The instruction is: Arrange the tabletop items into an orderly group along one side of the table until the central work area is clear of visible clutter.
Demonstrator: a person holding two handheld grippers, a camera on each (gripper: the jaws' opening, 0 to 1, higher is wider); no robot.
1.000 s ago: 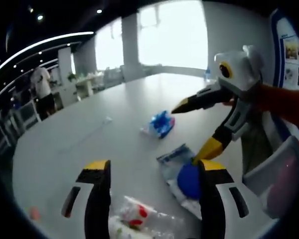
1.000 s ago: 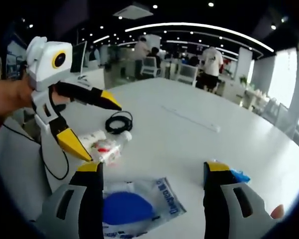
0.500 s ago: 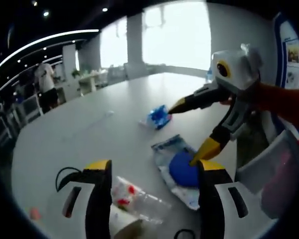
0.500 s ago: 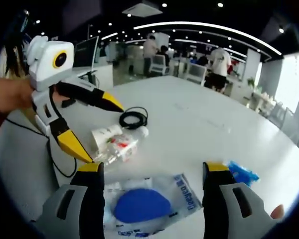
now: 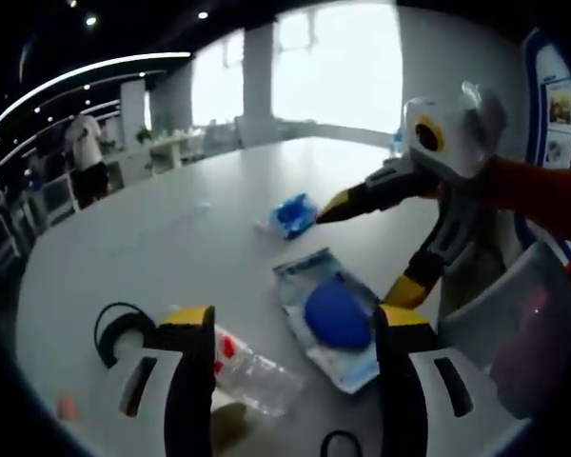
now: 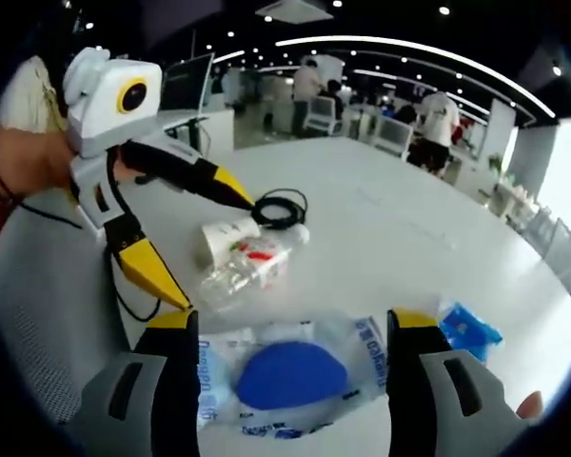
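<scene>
Both grippers, left gripper and right gripper, jaws wide apart and empty over white tabletop; clear crinkled packet showing round blue pad inside.

The left gripper has its jaws wide apart, holding nothing. The right gripper is spread wide too, gripping nothing.
</scene>
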